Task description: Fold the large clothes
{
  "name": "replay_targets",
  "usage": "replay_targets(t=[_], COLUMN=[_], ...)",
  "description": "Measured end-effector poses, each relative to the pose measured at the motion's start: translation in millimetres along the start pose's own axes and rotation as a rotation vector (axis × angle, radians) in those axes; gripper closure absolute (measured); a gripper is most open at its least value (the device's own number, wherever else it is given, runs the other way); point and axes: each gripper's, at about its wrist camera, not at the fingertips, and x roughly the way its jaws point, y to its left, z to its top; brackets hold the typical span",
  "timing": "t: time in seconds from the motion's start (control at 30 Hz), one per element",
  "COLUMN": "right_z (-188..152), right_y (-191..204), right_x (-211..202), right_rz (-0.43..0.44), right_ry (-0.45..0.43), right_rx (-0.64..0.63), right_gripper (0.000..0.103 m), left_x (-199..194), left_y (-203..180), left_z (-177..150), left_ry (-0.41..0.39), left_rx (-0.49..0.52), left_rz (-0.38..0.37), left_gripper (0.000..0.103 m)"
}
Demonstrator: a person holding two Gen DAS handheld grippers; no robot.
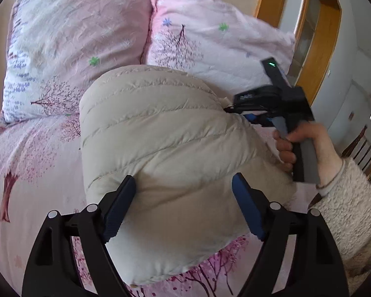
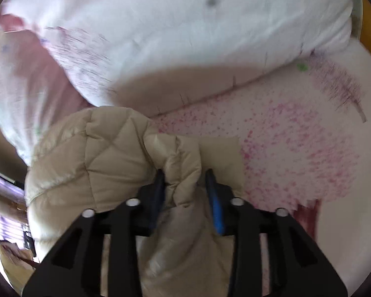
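A bed (image 1: 29, 153) with a pink cherry-tree print cover fills most of both views. Two matching pillows (image 1: 69, 37) lie side by side at its head, touching along their inner edges. A wooden door frame (image 1: 319, 49) stands beyond the bed on the right.

On the bed, just in front of the pillows, sits a beige quilted down jacket (image 1: 160, 136), bundled into a puffy mound whose far edge touches the pillows.

The left gripper (image 1: 184, 206) has its fingers (image 1: 120, 208) spread wide on either side of the jacket's near bulge, open and astride it; both blue pads meet the fabric, though whether they press it is hard to judge.

The right gripper (image 2: 185, 195) is clamped on a bunched fold of the jacket (image 2: 91, 163), with padding squeezed between its fingers (image 2: 216, 208). That view is blurred, so finer detail is unclear. In the left wrist view the right gripper (image 1: 228, 109) meets the jacket's right edge, held by the person's right hand (image 1: 306, 146) in a fleecy cream sleeve (image 1: 353, 203).
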Motion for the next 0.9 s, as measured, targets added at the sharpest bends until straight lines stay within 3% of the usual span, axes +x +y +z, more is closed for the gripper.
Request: replay_targets(t=[0.17, 0.27, 0.4, 0.47, 0.63, 0.73, 0.9], right_z=[-46.2, -83.2, -125.3, -136.6, -160.8, -161.7, -161.2], right_y=[-1.5, 2.8, 7.9, 7.7, 6.9, 6.5, 7.3], right_x=[-66.6, -90.7, -105.1, -103.1, -96.3, -73.8, -70.6], right_rz=[0.155, 0.203, 0.168, 0.147, 0.088, 0.037, 0.031], right_ry=[-0.089, -0.106, -0.124, -0.127, -0.136, -0.066, -0.058], right_rx=[-0.099, -0.187, -0.280, -0.300, -0.329, -0.324, -0.320], right_gripper=[0.058, 0.058, 0.058, 0.058, 0.058, 0.058, 0.050], left_x=[-34.7, -52.6, -55.6, -54.7, -53.5, -53.2, -52.4], left_y=[9.2, 2.8, -2.5, -1.7, 4.8, 3.7, 2.5], left_z=[-8.7, -18.0, -28.6, -34.2, -50.2, -58.5, -69.7], left_ry=[-0.089, -0.132, -0.114, -0.095, -0.054, -0.039, -0.014], left_rx=[-0.044, -0.001, 0.036, 0.039, 0.010, 0.009, 0.015], left_rz=[0.025, 0.136, 0.311, 0.358, 0.386, 0.407, 0.448], left_gripper=[0.004, 0.001, 0.001, 0.001, 0.001, 0.001, 0.001])
